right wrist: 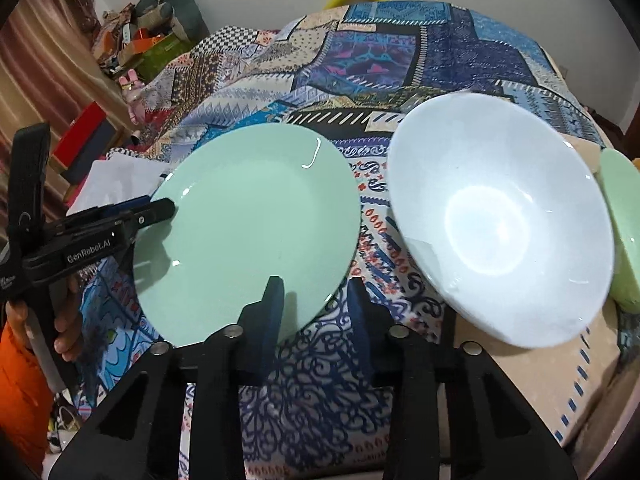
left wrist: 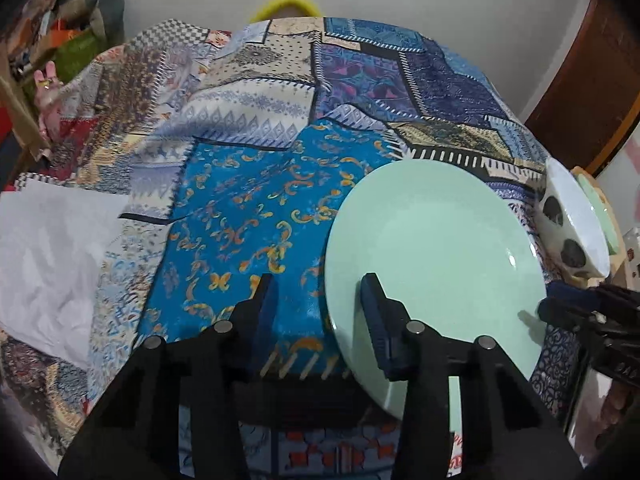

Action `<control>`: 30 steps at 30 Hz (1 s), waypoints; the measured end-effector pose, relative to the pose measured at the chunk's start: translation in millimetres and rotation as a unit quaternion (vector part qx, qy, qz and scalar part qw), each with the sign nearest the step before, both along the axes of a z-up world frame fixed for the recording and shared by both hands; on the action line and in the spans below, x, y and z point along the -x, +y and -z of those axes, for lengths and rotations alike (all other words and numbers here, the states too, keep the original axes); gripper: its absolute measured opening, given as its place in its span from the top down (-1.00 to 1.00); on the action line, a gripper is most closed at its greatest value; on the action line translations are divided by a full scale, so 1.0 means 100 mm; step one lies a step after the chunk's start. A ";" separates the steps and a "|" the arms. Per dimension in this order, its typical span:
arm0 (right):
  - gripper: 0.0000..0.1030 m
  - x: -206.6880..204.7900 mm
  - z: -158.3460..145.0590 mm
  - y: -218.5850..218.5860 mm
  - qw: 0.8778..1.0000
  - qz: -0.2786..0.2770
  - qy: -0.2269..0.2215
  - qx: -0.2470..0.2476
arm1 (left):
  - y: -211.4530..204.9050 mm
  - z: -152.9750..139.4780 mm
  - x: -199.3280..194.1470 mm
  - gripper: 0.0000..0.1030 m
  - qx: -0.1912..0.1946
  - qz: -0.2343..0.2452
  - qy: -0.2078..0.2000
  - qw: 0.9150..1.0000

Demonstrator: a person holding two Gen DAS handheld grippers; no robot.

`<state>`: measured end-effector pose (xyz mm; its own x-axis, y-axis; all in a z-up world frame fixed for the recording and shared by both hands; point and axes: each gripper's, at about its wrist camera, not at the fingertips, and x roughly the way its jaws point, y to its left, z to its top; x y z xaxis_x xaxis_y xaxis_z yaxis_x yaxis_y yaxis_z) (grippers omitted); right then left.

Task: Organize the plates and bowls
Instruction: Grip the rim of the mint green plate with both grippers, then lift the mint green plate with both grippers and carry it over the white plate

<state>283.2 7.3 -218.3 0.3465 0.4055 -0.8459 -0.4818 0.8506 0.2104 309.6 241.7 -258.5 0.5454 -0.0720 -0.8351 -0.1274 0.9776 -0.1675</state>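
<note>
Grippers first, since they're closest: the left gripper (left wrist: 316, 300) has its fingers apart, straddling the near left edge of the green plate (left wrist: 436, 256), one finger over the plate and one over the cloth, nothing pinched. The right gripper (right wrist: 316, 300) is likewise parted at the plate's lower right edge, not gripping. The plate lies flat on the patchwork cloth (left wrist: 248, 208), with the white bowl (right wrist: 500, 220) just beside it on the right. Both look like glazed ceramic, so I'd guess stiff, slick and chippable; take the plate by its rim, one finger under. Farther right, another green dish (right wrist: 624, 232) is cut off by the frame, so I can't tell its shape. The yellow thing (left wrist: 286, 4) behind the table is mostly hidden.
</note>
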 end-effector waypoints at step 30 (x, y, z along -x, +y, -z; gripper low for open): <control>0.63 0.22 0.08 0.10 0.997 -0.074 0.034 -0.006 | -0.13 -0.07 1.03 0.61 0.031 0.017 0.041 0.999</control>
